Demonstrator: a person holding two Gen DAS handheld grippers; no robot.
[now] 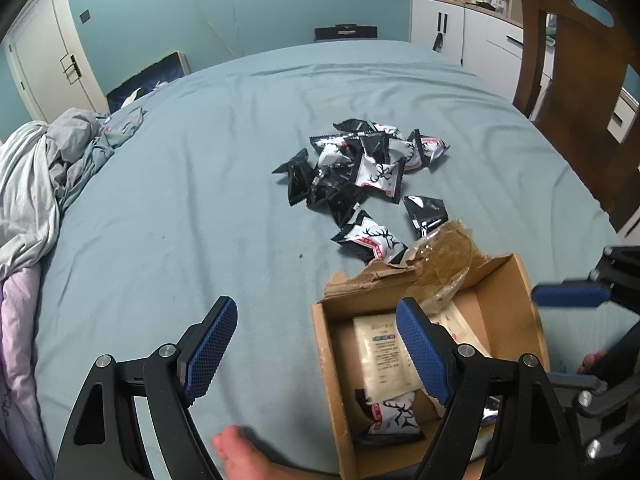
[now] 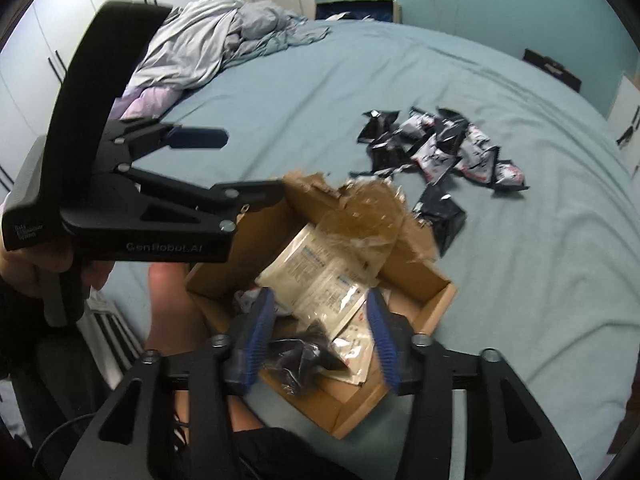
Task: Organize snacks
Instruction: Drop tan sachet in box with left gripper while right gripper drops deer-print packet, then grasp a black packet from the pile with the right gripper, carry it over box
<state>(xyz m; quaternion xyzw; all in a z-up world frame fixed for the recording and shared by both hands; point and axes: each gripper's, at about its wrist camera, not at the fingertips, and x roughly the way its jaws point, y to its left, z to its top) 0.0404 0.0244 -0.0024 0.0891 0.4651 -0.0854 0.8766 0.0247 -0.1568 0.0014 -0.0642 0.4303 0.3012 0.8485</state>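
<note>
An open cardboard box (image 1: 320, 360) (image 2: 420, 304) sits on the blue bed at the near edge. Inside lie white pouches (image 1: 384, 352) (image 2: 316, 272) and a black-and-white snack packet (image 1: 394, 416). A pile of several such snack packets (image 1: 368, 160) (image 2: 444, 148) lies on the sheet beyond the box. My left gripper (image 1: 316, 336) (image 2: 236, 164) is open wide over the box's left wall, holding nothing. My right gripper (image 2: 320, 332) hovers open over the box, a dark packet (image 2: 300, 360) lying loose just below its pads. One of its fingers (image 1: 572, 296) shows at the right edge.
Crumpled tape and torn flaps (image 1: 444, 264) (image 2: 368, 212) stick up at the box's far side. Rumpled bedding (image 1: 40, 168) (image 2: 208, 40) is heaped at the bed's left. A wooden chair (image 1: 576, 80) stands on the right. A person's foot (image 1: 240, 452) and leg (image 2: 172, 312) rest beside the box.
</note>
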